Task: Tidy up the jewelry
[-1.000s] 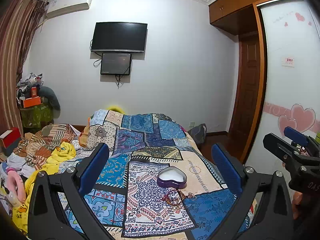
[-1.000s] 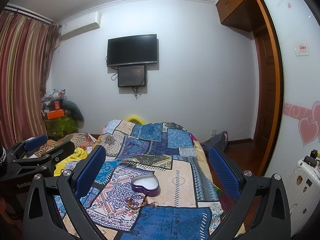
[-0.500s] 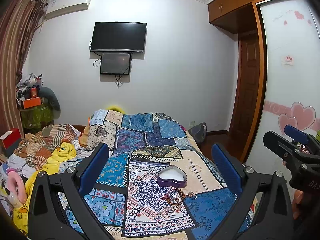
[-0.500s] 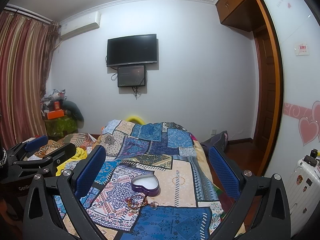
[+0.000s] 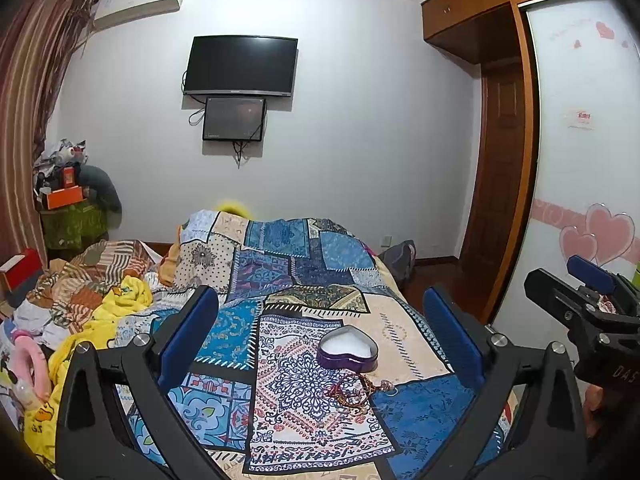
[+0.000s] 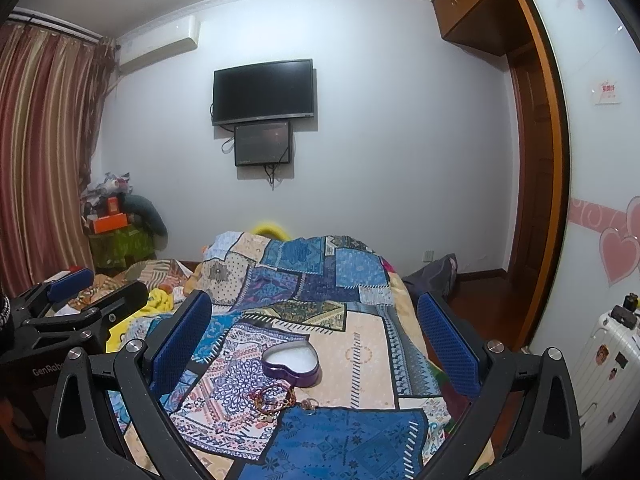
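A purple heart-shaped box point(image 5: 347, 349) with a white inside lies open on the patchwork bedspread point(image 5: 288, 280); it also shows in the right wrist view point(image 6: 291, 362). A small heap of bracelets and chains point(image 5: 354, 390) lies just in front of it, also seen in the right wrist view point(image 6: 274, 398). My left gripper point(image 5: 320, 336) is open and empty, held above the bed well short of the box. My right gripper point(image 6: 316, 340) is open and empty too, at a similar distance. Each gripper shows at the edge of the other's view.
Crumpled yellow and striped bedding point(image 5: 92, 300) lies left of the bedspread. A cluttered stand point(image 5: 72, 208) is in the far left corner. A TV point(image 5: 240, 66) hangs on the wall. A white suitcase point(image 6: 604, 364) and a wardrobe point(image 6: 600, 200) are on the right.
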